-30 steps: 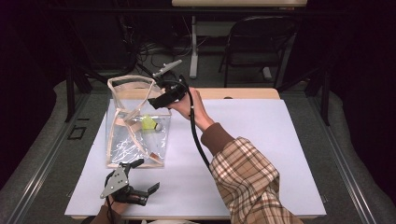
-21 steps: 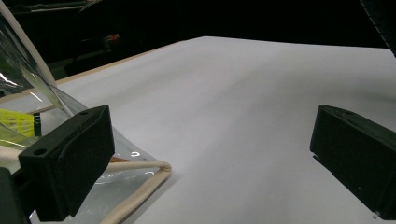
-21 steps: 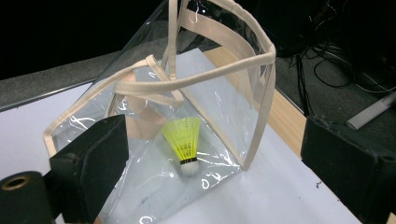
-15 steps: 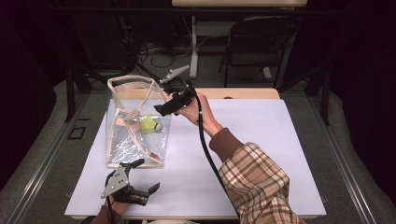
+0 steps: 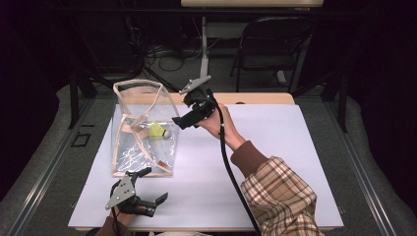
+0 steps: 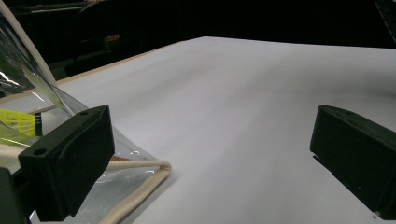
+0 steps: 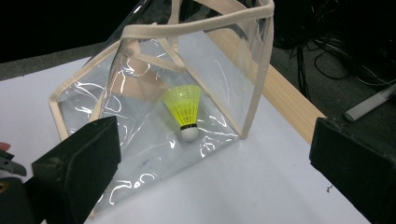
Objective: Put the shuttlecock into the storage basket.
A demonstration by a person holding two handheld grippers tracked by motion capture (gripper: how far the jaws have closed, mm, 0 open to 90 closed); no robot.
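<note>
The yellow shuttlecock (image 7: 183,112) lies inside the clear bag (image 7: 140,116), just ahead of my right hand-held gripper (image 5: 183,123) and a little to the left of the midline between its jaws. In the right gripper view its long axis stands nearly upright: the white cork sits low, against the bag's floor, and the yellow skirt flares upward and slightly away from me. A thin black band rings the skirt just above the cork; I can read no writing on it.

The bag stands on the white tabletop (image 5: 275,162) with its cream-trimmed mouth up and open, one tall corner edge towards the right jaw. From the left gripper view a yellow label (image 6: 18,126) with dark print shows through the plastic beside the left jaw, but it is too small and slanted to read.

My right hand-held gripper is spread wide and its jaws have just been opening, with nothing between them; it hangs beside the bag's right wall, apart from it. My right hand (image 5: 214,120) grips its body with the wrist raised off the tabletop, the plaid-sleeved forearm (image 5: 275,196) reaching in from the near right, the cable trailing back along it.

My left hand-held gripper (image 5: 147,189) sits low at the near edge, jaws spread and empty, the bag's near corner seam just inside its left jaw without touching the pad.
</note>
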